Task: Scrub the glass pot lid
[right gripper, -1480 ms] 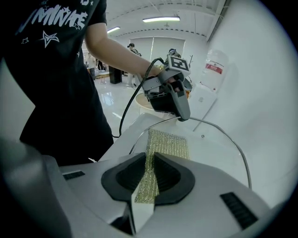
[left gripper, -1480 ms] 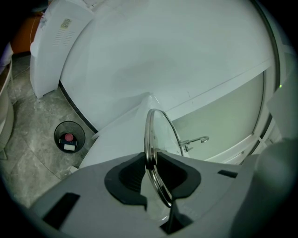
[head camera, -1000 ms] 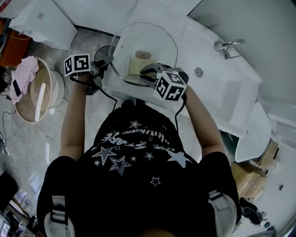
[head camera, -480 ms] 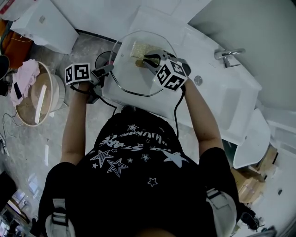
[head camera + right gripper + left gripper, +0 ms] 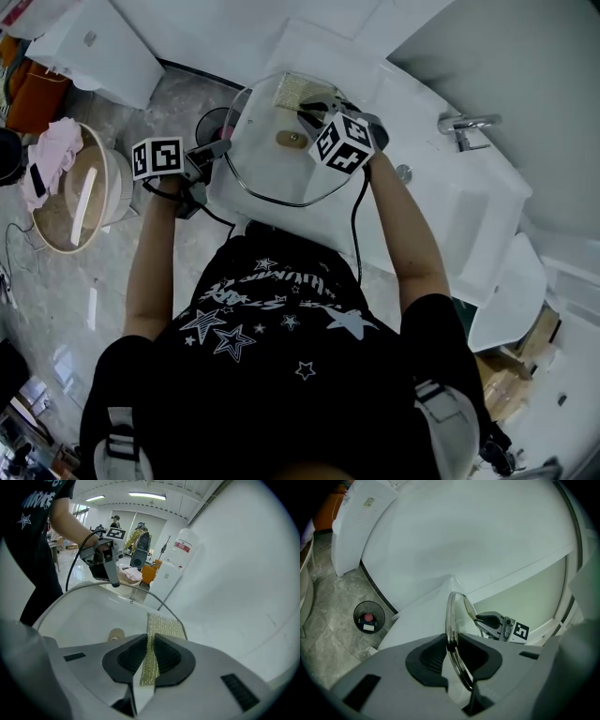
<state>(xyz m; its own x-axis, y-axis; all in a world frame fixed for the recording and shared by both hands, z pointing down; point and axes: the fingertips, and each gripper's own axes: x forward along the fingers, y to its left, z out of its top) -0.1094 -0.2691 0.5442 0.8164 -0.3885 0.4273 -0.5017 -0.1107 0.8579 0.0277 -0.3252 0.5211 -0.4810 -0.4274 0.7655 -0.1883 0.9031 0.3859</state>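
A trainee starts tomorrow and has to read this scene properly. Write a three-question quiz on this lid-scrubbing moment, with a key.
1. True or false: the left tongs are shut on the rim of the glass pot lid.
2. What do the right tongs hold? A) a brush; B) a gold mesh scrub pad; C) a bottle.
3. Fill in: in the head view, the scrub pad lies beyond the lid's knob, at the edge ___ from the person.

Key: 1 true; 2 B; 3 farthest.
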